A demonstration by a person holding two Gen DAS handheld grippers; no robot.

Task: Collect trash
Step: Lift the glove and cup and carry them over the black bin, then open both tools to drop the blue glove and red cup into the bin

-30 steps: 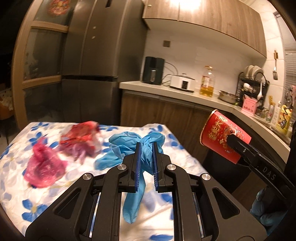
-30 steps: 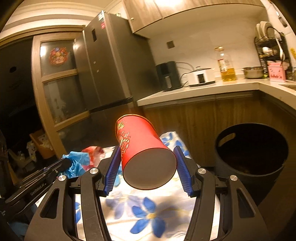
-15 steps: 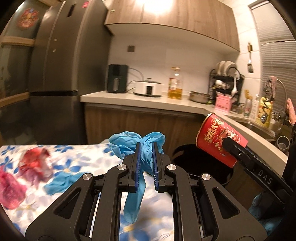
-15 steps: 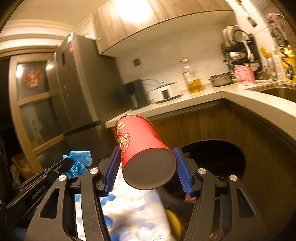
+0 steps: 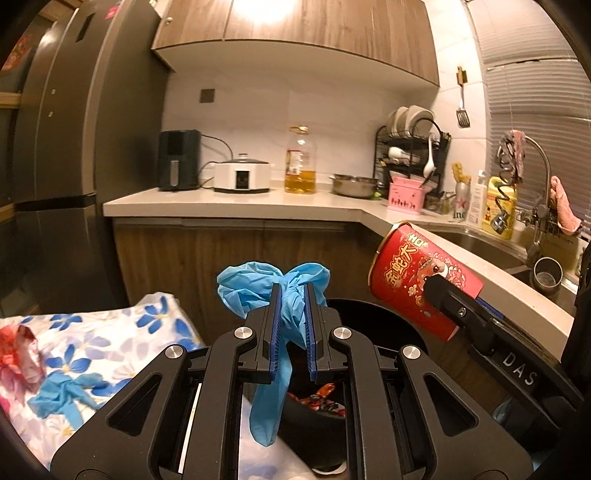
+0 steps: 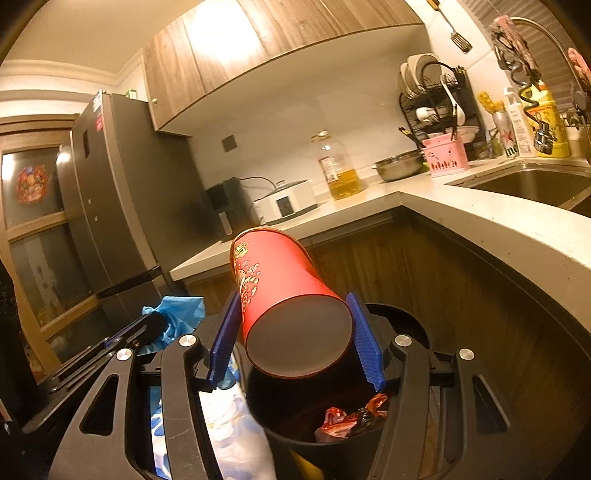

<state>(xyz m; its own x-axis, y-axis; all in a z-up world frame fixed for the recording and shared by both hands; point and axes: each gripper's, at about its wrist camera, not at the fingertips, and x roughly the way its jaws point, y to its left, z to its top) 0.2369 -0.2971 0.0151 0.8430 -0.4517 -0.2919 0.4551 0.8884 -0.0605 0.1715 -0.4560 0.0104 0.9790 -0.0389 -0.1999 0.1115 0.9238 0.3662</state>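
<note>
blue glove (image 5: 275,295) crumpled, dangling — red cup (image 6: 286,306) tilted, printed.

Wood cabinets (image 5: 332,33), white counter (image 5: 236,201) (warm overhead light), grey fridge (image 5: 66,155).

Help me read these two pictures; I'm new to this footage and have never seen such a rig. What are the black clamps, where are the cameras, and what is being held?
There is no robot here: a person holds a two-finger clamp in each hand, and a fisheye camera on each looks along its jaws. In the left view, the left gripper is shut on a blue glove. In the right view, the right gripper is shut on a red paper cup, tilted with its base toward the camera. Both hang over a black trash bin that already holds wrappers. To the left, a floral tablecloth carries another blue glove and a red bag.
</note>
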